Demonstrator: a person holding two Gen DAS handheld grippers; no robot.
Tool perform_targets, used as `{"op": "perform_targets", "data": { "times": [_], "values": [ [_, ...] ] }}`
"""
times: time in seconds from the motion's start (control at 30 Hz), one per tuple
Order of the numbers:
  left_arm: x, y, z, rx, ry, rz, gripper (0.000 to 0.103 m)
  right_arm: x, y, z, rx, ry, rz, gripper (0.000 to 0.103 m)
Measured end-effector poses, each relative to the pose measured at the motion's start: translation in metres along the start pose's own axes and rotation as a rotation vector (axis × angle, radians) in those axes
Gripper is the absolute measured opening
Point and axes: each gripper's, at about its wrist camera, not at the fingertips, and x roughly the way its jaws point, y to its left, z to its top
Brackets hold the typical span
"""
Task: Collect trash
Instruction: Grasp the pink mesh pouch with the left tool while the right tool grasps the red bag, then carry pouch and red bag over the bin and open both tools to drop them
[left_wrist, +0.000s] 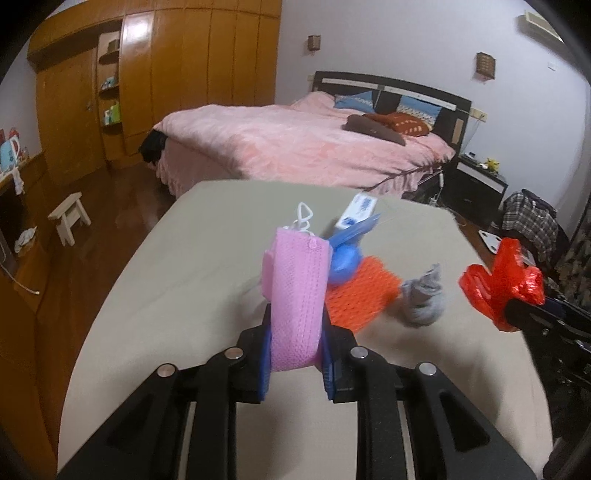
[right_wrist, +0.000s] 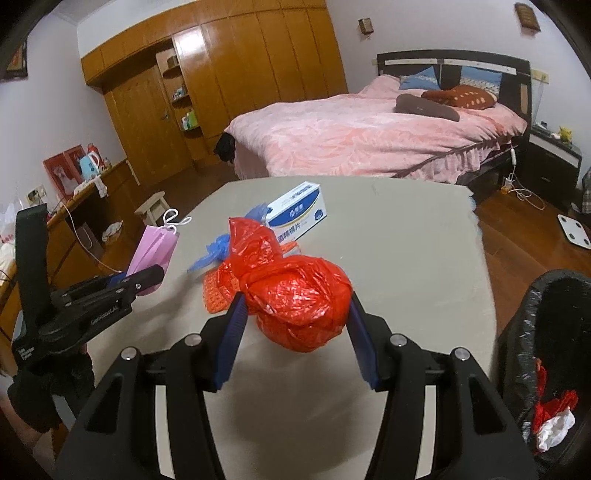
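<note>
My left gripper is shut on a pink face mask and holds it above the beige table; the mask also shows in the right wrist view. My right gripper is shut on a knotted red plastic bag, which also shows at the right of the left wrist view. On the table lie an orange foam net, a blue plastic piece, a grey crumpled wad and a white-blue box.
A bin lined with a black bag stands at the table's right and holds red and white trash. A pink bed lies behind the table. A small stool stands on the wooden floor at left.
</note>
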Motion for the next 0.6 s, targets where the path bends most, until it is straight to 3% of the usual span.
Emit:
{"op": "perform_targets", "data": {
  "times": [0.6],
  "values": [
    [-0.030,-0.098,0.027,0.107,-0.062,-0.157,0.022,-0.076,-0.052,0.010,0.072,-0.125,-0.084,0.052]
  ]
}}
